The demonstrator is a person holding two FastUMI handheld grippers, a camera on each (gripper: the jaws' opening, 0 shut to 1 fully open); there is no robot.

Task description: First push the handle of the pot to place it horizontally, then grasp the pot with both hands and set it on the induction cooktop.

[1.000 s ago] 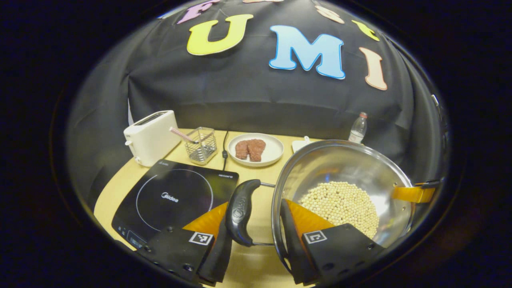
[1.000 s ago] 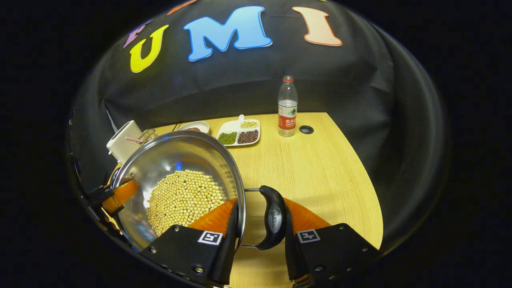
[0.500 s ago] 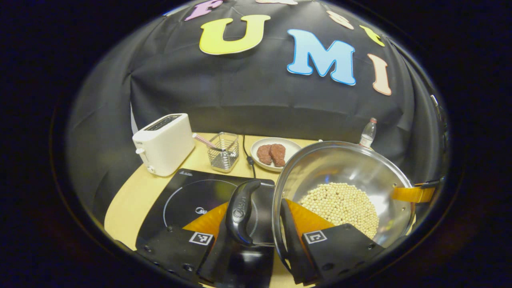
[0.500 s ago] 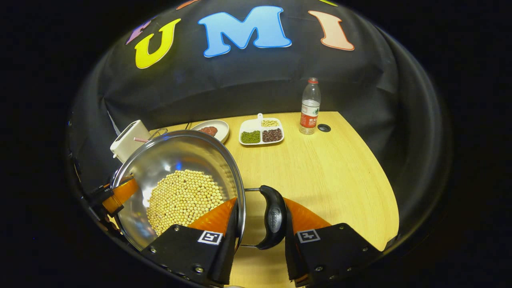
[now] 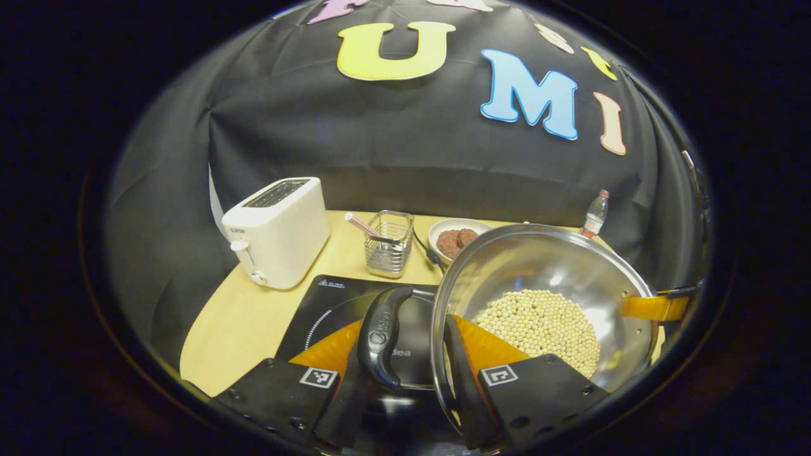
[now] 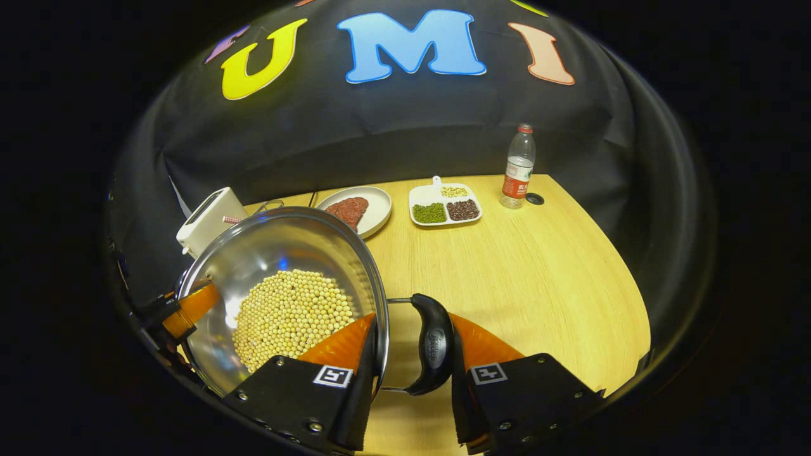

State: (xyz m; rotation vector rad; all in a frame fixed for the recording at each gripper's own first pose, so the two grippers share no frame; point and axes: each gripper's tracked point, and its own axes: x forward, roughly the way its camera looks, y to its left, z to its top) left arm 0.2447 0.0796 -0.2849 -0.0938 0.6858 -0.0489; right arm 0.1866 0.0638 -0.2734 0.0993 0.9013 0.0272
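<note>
Pot (image 5: pixel 557 278) of beans (image 5: pixel 538 323) was held over the induction cooktop (image 5: pixel 345 304), apparently clear of the counter (image 6: pixel 507 272). My left gripper (image 5: pixel 405 354) had its jaws pinched across one side handle (image 5: pixel 380 335) and the rim; my right gripper (image 6: pixel 412 354) likewise on the other handle (image 6: pixel 434 342).

Black gripper (image 5: pixel 405 380) bodies (square tags)

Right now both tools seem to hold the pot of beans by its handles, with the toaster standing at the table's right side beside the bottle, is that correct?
Not quite: the toaster stands at the left, across the table from the bottle, as the right gripper view shows. The rest holds: the left tool and right tool hold the pot of beans by its handles.
</note>
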